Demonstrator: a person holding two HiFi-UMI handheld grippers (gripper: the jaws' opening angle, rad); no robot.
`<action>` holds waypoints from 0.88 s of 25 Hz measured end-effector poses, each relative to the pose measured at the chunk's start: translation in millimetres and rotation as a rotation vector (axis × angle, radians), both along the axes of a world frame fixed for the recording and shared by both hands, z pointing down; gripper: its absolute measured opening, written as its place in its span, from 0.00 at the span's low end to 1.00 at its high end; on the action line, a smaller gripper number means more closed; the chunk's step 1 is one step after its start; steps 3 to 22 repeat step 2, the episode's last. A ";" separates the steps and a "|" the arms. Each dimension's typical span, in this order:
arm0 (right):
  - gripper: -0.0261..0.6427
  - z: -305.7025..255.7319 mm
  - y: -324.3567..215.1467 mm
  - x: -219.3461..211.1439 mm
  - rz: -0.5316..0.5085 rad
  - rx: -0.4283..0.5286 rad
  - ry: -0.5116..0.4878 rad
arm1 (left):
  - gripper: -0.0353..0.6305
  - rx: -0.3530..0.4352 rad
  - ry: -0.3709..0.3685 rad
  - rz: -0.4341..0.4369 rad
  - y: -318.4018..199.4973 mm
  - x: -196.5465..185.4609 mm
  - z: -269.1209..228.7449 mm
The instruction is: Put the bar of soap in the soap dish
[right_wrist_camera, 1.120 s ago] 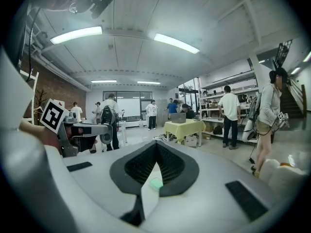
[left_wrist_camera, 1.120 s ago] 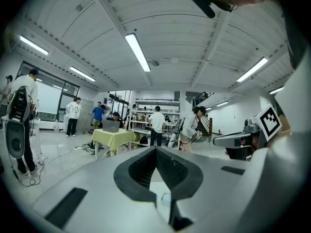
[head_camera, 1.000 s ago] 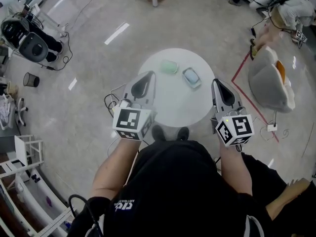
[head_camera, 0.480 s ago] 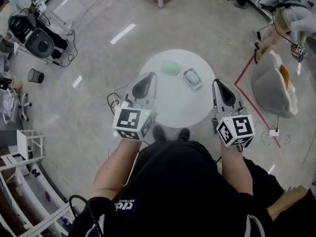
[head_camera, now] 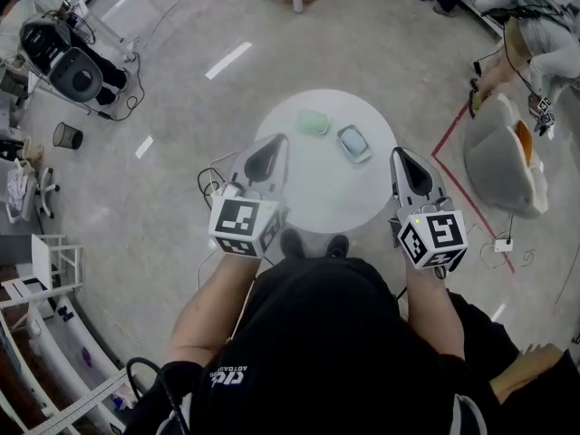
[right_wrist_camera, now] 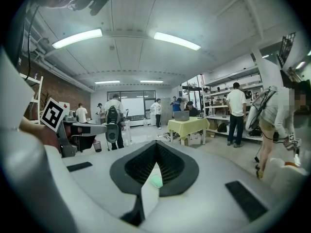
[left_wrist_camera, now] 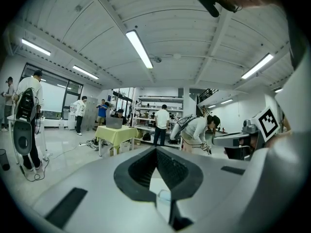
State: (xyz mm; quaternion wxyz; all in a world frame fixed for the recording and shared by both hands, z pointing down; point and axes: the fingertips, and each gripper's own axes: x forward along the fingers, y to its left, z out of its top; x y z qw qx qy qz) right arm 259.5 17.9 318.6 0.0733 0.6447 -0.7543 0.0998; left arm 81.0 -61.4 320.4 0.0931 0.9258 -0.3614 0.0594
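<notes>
The left gripper (head_camera: 269,152) is over the left edge of the round white table (head_camera: 317,198). Its two jaws are pressed together and there is nothing between them. A bit further right, on the far part of the table, is the bar of soap (head_camera: 312,122). It is pale green, smooth and flat, with round corners, and it lies flat on the table top. Its long side runs almost across the head view, tipped a little down to the right. Just to the right of it is the soap dish (head_camera: 353,142). The dish is see-through, a little blue, and there is nothing in it. The soap is beside the dish and does not touch it. The dish's long side slants more, from upper left to lower right. The right gripper (head_camera: 403,164) is over the right edge of the table. Its jaws are closed too, and it holds nothing.
</notes>
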 end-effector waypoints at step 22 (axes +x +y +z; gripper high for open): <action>0.06 -0.9 -2.2 -12.2 -0.002 -0.006 0.001 | 0.07 -0.005 0.002 -0.001 -2.0 -12.7 -0.7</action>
